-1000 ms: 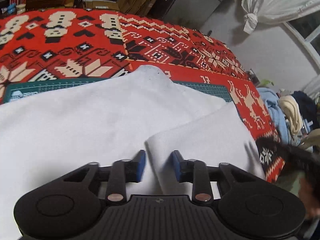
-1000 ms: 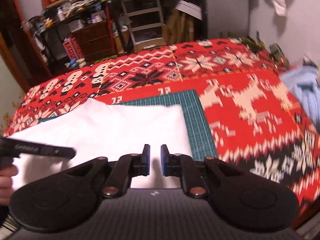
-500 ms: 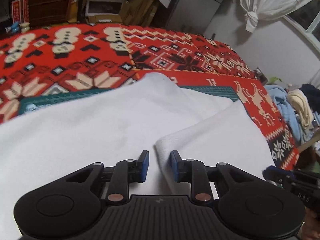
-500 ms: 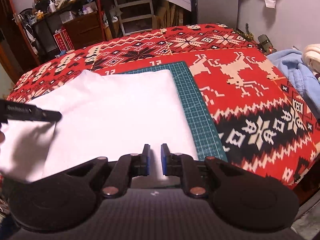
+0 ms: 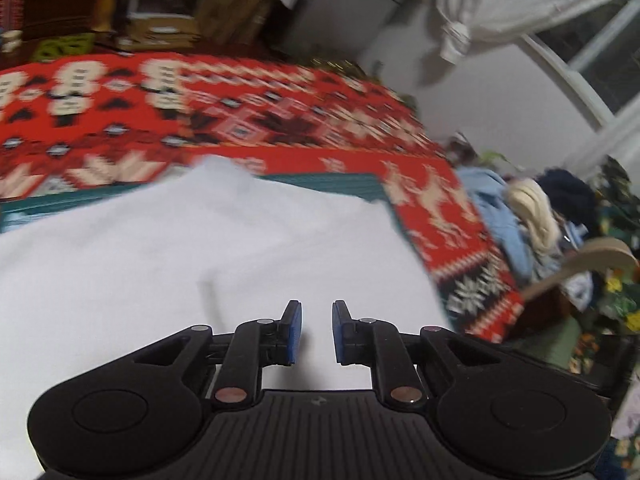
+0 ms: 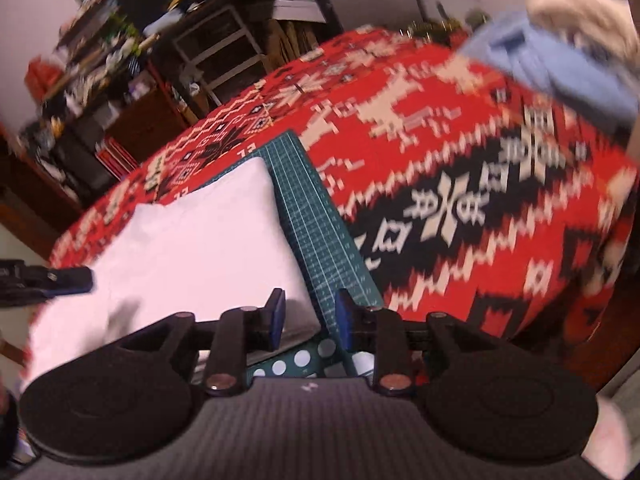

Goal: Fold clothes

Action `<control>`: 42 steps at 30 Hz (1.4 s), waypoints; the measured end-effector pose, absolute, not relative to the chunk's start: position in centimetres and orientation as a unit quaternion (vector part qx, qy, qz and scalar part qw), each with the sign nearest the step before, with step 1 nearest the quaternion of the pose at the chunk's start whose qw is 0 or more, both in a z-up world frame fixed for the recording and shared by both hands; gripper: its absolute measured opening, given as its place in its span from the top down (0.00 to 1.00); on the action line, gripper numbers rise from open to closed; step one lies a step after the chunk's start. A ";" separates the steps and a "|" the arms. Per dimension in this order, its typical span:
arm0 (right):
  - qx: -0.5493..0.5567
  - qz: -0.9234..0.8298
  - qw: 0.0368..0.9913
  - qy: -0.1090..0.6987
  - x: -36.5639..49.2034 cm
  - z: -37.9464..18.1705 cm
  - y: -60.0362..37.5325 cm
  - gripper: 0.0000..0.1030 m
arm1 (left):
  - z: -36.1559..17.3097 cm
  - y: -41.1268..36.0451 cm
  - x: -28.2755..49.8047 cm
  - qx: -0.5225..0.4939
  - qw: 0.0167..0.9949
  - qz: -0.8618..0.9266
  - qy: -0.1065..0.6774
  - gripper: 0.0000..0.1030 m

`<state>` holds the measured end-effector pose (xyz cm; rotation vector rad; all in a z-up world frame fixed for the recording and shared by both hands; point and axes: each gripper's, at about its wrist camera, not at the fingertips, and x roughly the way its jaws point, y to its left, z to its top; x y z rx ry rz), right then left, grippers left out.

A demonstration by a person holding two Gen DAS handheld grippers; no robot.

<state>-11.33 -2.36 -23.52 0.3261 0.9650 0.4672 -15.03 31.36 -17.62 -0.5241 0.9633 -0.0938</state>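
Red patterned blanket [image 6: 460,200] is covering the bed, green cutting mat [image 6: 320,232] is lying on it, and the white garment [image 6: 200,232] is lying flat on the mat, covering most of it. Taking the mat as landmark: the garment's right edge is running just inside the mat's right edge, leaving a bare green strip; its far edge is stopping short of the mat's far edge, with one small peak [image 5: 218,168] poking up there. The garment's long axis is running left-right across the mat, as far as the blurred views show.

Left tongs [image 5: 316,332] are hovering over the near middle of the garment, parted by a small gap, holding nothing. Right tongs [image 6: 310,324] are sitting at the mat's near right corner, parted wider, empty; the garment's near right corner is lying right between and just ahead of the jaws. Whether either is touching cloth, cannot tell.

Judgement: the right tongs are nearer a free corner, so the next grab is likely there, then folding leftward across the mat. Open room: bare blanket right of the mat, piled clothes [image 5: 520,216] further off. A soft crease [image 5: 208,296] is showing left of the left tongs and could bunch.
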 end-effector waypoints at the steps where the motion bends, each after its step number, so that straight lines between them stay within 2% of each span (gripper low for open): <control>1: 0.172 0.226 0.840 0.462 -11.0 -24.0 -2.7 0.71 | -17.9 30.5 -14.4 -0.253 0.847 -0.050 0.465 0.86; 13: 0.385 0.301 0.713 0.503 -6.4 -30.2 -7.3 0.68 | -19.7 22.9 -8.8 -0.248 0.805 -0.075 0.534 0.85; 20: 0.391 0.325 0.678 0.531 -4.6 -31.2 -7.1 0.65 | -19.2 21.1 -6.9 -0.258 0.786 -0.071 0.557 0.83; 27: 0.342 0.353 0.672 0.554 -2.4 -30.6 -4.6 0.63 | -18.5 20.5 -7.2 -0.247 0.794 -0.044 0.554 0.82; 28: 0.335 0.355 0.672 0.557 -2.2 -30.5 -4.2 0.64 | -18.4 20.6 -7.2 -0.245 0.795 -0.041 0.553 0.82; 29: 0.329 0.356 0.673 0.559 -1.9 -30.5 -4.0 0.69 | -18.3 20.6 -7.3 -0.243 0.796 -0.037 0.553 0.82; 30: 0.322 0.353 0.676 0.561 -1.9 -30.4 -3.8 0.79 | -18.2 20.6 -7.3 -0.243 0.795 -0.035 0.555 0.82; 32: 0.317 0.346 0.681 0.562 -1.8 -30.4 -3.9 0.83 | -18.1 20.4 -7.3 -0.242 0.792 -0.032 0.559 0.82; 33: 0.319 0.342 0.686 0.557 -1.9 -30.3 -3.9 0.84 | -17.9 20.2 -7.2 -0.238 0.791 -0.031 0.562 0.80; 35: 0.313 0.335 0.701 0.546 -2.4 -30.1 -3.8 0.85 | -17.4 19.0 -6.3 -0.218 0.791 -0.029 0.571 0.65; 39: 0.270 0.334 0.734 0.526 -3.4 -28.3 -2.9 0.85 | -16.3 16.0 -3.5 -0.155 0.786 -0.021 0.598 0.57; 42: 0.250 0.336 0.745 0.520 -3.7 -26.7 -2.5 0.86 | -16.9 13.6 -1.0 -0.087 0.764 -0.002 0.639 0.57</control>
